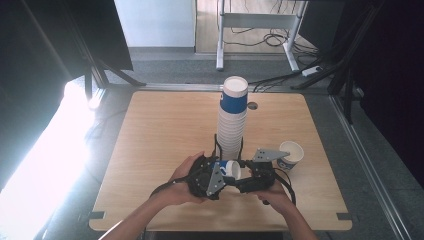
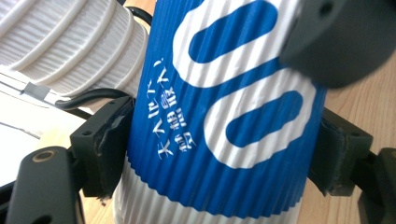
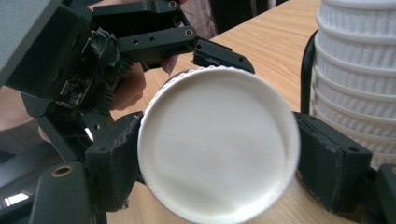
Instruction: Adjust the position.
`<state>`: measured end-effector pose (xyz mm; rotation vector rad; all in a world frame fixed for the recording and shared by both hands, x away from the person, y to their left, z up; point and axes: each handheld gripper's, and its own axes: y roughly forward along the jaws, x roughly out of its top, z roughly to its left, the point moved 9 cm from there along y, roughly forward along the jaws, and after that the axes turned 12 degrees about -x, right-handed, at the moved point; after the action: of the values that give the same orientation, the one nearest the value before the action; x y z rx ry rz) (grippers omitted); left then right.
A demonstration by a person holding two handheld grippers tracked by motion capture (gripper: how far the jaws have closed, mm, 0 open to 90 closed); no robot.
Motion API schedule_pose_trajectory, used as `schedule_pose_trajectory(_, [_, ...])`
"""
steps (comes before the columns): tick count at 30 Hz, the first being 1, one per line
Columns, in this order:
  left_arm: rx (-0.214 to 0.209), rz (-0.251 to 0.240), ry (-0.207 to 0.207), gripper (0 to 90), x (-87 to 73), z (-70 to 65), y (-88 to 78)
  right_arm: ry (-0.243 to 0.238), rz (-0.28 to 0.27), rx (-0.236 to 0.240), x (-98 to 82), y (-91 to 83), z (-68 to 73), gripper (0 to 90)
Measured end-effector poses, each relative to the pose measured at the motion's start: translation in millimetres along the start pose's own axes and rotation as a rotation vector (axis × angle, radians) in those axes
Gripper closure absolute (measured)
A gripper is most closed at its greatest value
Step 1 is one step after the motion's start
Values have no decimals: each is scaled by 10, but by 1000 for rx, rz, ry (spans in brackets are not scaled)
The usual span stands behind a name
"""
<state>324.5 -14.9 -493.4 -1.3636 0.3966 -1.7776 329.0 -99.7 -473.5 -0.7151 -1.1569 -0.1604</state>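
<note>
Cup (image 1: 227, 168) off the stack (image 1: 232, 120), above the bench (image 1: 150, 150) | my left tongs (image 1: 216, 170) pinching its sleeve | right tongs (image 3: 219, 154) spread around its base | one cup (image 1: 291, 153) already placed; stack remains.

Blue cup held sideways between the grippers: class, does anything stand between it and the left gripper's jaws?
Nothing visible does. The left gripper has its jaws on either side of the blue cup, pressed straight onto its ribbed sleeve. The stack of cups stands beside it, not between.
</note>
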Motion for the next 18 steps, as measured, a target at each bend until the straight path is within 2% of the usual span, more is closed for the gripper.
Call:
schedule_pose_trajectory(7, [3,31,25,186,-68,-19,14,-59,48,-28,35,-129,-57,193])
schedule_pose_trajectory(13, [4,48,44,187,-107,-39,37,-108,127,-33,44,-203,-103,192])
schedule_pose_trajectory(18, [8,60,55,188,-126,-51,51,-135,167,-23,52,-233,-100,191])
